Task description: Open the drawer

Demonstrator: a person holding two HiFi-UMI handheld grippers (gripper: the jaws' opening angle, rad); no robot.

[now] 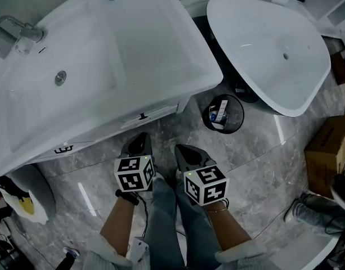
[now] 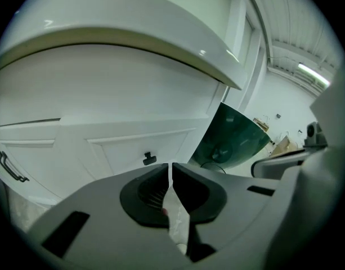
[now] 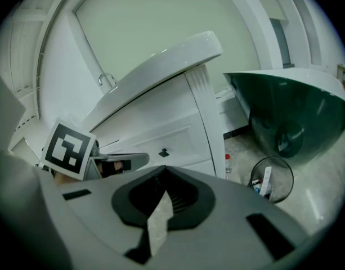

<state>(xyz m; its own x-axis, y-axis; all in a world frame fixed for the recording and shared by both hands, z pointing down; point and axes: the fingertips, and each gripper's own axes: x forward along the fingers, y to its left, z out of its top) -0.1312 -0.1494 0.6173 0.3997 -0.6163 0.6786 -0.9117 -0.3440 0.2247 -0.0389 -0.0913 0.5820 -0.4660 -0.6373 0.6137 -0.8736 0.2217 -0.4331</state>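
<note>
Two grippers sit side by side at 6 o'clock in the head view, both aimed up toward 12 o'clock at the white cabinet (image 1: 155,110) under the sink (image 1: 76,61). The left gripper (image 1: 140,138) has its jaws pressed together with nothing between them. The right gripper (image 1: 181,149), just beside it at 3 o'clock, also has its jaws closed and empty.

The drawer (image 2: 139,142) is shut, flush with the cabinet front. Its small dark knob (image 2: 149,159) stands near the left gripper's tips at 11 o'clock in the left gripper view, apart from them. A curved bar handle (image 2: 12,167) shows far off at 9 o'clock.

From the right gripper in the head view, a wire wastebasket (image 1: 241,117) stands on the grey marble floor (image 1: 262,167) at 1 o'clock. A white bathtub (image 1: 262,49) lies beyond it. A cardboard box (image 1: 330,151) is at 3 o'clock.
</note>
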